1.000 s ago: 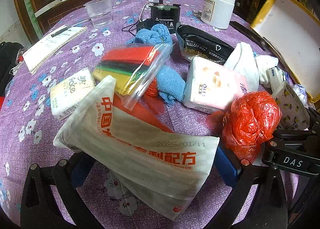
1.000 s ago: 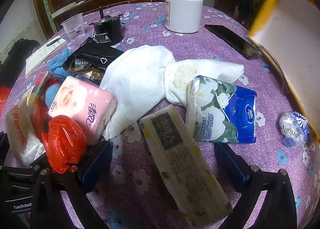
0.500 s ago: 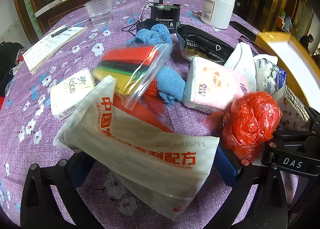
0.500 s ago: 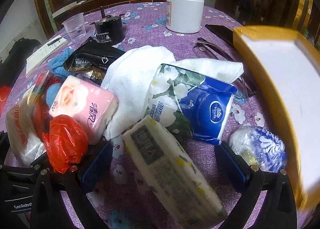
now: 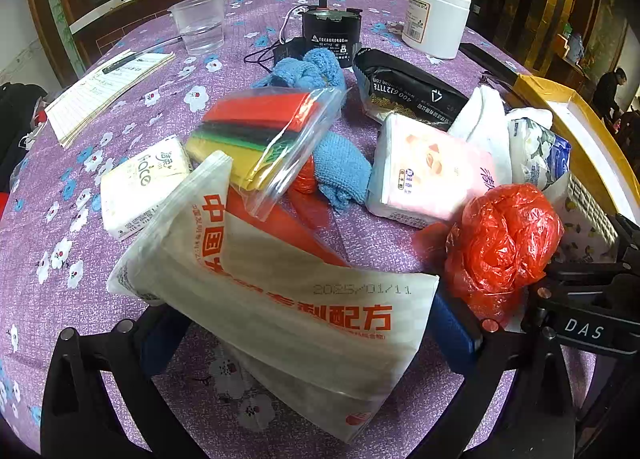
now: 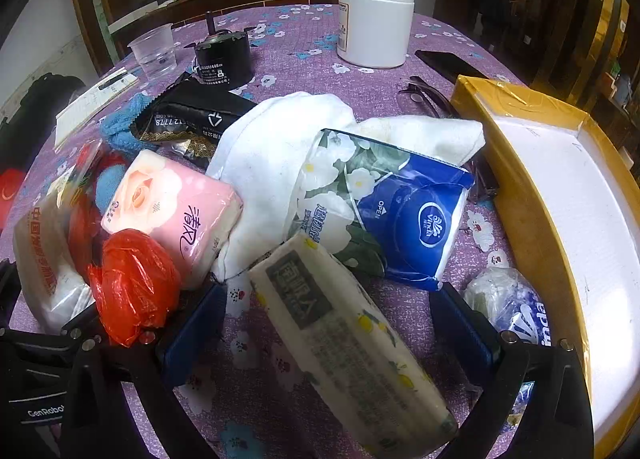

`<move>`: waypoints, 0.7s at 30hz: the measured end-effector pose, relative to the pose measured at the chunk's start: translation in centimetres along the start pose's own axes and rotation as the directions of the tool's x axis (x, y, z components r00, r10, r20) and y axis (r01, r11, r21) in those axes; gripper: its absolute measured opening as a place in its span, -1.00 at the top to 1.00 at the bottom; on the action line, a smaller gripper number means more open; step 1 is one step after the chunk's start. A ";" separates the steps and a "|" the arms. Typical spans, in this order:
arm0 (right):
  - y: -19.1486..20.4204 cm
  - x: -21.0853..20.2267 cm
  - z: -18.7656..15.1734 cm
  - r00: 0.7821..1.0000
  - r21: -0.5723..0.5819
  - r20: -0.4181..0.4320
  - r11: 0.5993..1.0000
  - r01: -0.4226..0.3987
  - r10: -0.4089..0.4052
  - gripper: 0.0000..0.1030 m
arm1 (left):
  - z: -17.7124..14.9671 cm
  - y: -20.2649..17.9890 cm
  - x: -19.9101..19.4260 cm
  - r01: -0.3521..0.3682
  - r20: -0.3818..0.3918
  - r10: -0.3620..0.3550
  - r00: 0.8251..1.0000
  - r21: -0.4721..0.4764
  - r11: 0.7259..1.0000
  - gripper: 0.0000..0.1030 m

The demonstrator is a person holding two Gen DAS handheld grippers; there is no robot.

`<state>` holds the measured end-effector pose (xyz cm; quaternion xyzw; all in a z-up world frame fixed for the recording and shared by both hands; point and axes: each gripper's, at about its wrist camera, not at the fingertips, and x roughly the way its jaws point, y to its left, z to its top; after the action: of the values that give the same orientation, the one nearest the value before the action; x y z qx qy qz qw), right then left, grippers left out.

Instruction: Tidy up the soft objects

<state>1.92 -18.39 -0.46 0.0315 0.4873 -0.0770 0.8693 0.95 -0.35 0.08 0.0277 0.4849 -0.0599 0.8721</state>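
Left gripper (image 5: pixel 298 333): jaws spread wide; the white pouch with orange print (image 5: pixel 280 295) lies between the blue pads (image 5: pixel 454 333). Whether the pads bear on it cannot be told.
Pouch long axis: runs from 10 o'clock to 4 o'clock across the jaw gap, so it lies askew to the fingers.
Right gripper (image 6: pixel 328 335): jaws spread wide; the long cream tissue pack (image 6: pixel 344 343) lies in the gap, touching neither pad as far as the view shows.
Tissue pack long axis: 11 o'clock to 5 o'clock, near end toward the right finger.
Governing relation: the yellow-rimmed tray (image 6: pixel 532 179) lies at 2 o'clock of the right gripper, just beside the pile; the right hand is the nearer one to it. Judgement: the tissue pack is the likely next item to go into it.
Outward, right view: blue floral tissue pack (image 6: pixel 384 211) at 12 o'clock, leaning on the white cloth (image 6: pixel 272 155); small blue-white packet (image 6: pixel 508 303) at 3 o'clock, against the tray wall.
Outward, left view: red plastic bag (image 5: pixel 502 239) at 2 o'clock; pink tissue pack (image 5: pixel 430 171) at 1 o'clock.
Change from earlier frames: the tray has come down from tilted to flat and closer in; the blue floral pack and small packet have shifted toward the pile. The left view is unchanged.
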 end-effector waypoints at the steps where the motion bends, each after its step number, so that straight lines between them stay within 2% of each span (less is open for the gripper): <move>1: 0.0 0.0 0.0 1.000 0.000 0.000 1.000 0.000 0.000 -1.00 | 0.0 0.0 0.0 0.000 0.000 0.000 1.000 0.000 1.000 -1.00; 21: -0.4 -0.1 -0.1 1.000 0.010 -0.001 1.000 0.003 -0.003 -1.00 | 0.3 0.3 0.2 0.002 -0.001 -0.002 1.000 0.004 1.000 -1.00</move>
<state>1.76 -18.72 -0.45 0.0350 0.4874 -0.0808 0.8687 1.37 -0.12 0.04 0.0291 0.4854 -0.0617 0.8716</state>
